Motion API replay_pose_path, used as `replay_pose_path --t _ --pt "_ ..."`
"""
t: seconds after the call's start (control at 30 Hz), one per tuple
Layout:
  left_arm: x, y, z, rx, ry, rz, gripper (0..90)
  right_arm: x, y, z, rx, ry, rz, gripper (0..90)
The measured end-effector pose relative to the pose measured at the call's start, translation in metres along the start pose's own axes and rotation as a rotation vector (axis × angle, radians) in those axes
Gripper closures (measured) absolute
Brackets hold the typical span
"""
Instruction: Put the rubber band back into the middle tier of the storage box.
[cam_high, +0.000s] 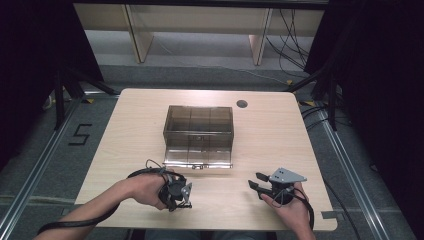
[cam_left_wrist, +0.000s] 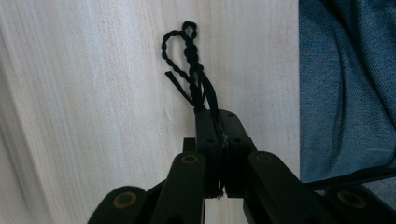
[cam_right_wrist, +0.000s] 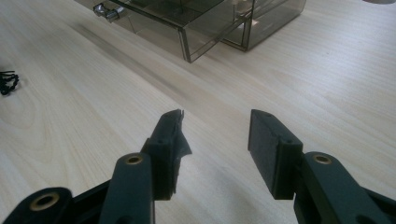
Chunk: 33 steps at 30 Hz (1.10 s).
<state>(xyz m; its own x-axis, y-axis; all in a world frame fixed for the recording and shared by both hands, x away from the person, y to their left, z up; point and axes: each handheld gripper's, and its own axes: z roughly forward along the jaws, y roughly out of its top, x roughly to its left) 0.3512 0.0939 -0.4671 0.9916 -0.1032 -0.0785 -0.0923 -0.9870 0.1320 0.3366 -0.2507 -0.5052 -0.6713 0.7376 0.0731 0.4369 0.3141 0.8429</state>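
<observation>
I find my left gripper (cam_left_wrist: 219, 140) clamped on a black braided cord (cam_left_wrist: 189, 65), which runs from the jaws toward the top of the left gripper view. My right gripper (cam_right_wrist: 215, 140) stands wide and empty. The smoked plastic drawer box (cam_high: 198, 135) sits mid-frame in the high view, beyond both grippers, the left one nearer its handle.

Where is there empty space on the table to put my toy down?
The table is bare left of the smoky plastic box, between the box and the left edge, and on its right side too. The strip behind the box holds a small round hole. Near the front it is crowded: the left gripper, shut on a black cord, and the open right gripper.
</observation>
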Motion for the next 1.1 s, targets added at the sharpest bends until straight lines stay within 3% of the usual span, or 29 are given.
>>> replay_pose_path --t 0.13,0.17,0.2,0.3,0.33,0.37,0.57,0.7,0.73,0.8,1.1 --pt "0.000 -0.002 -0.003 -0.009 -0.009 -0.006 87.6 -0.001 0.000 0.000 -0.011 -0.007 -0.020 55.6" --pt "-0.002 -0.004 -0.003 -0.034 -0.012 -0.031 87.6 -0.002 0.000 0.000 -0.015 -0.008 -0.031 55.6" --pt "0.000 -0.005 -0.006 -0.012 -0.008 -0.006 87.7 -0.001 0.000 0.000 -0.006 0.007 -0.020 55.6" --pt "0.001 -0.009 -0.011 -0.022 -0.002 -0.022 87.8 -0.001 0.000 0.000 -0.006 -0.004 -0.024 55.6" --pt "0.002 -0.010 -0.013 -0.019 -0.003 -0.026 87.8 0.000 0.000 0.000 -0.001 -0.003 -0.006 55.6" --pt "0.003 -0.011 -0.015 -0.003 -0.002 -0.015 87.8 -0.003 0.001 0.000 -0.014 -0.014 -0.044 55.6" --pt "0.006 -0.016 -0.021 0.011 -0.005 -0.017 87.9 0.001 -0.001 0.000 0.007 0.002 0.007 55.5" --pt "0.008 -0.018 -0.026 0.014 0.000 -0.018 88.0 0.000 -0.001 0.001 0.003 0.001 -0.002 55.4" --pt "0.006 -0.018 -0.026 -0.012 -0.003 -0.047 87.9 0.000 -0.001 0.001 0.008 0.004 0.007 55.3" --pt "0.009 -0.019 -0.029 0.016 -0.001 -0.016 88.0 0.000 -0.001 0.001 0.006 0.002 0.005 55.3" --pt "0.012 -0.021 -0.036 0.023 0.012 -0.020 88.0 0.000 -0.001 0.001 -0.004 0.015 0.002 55.1"
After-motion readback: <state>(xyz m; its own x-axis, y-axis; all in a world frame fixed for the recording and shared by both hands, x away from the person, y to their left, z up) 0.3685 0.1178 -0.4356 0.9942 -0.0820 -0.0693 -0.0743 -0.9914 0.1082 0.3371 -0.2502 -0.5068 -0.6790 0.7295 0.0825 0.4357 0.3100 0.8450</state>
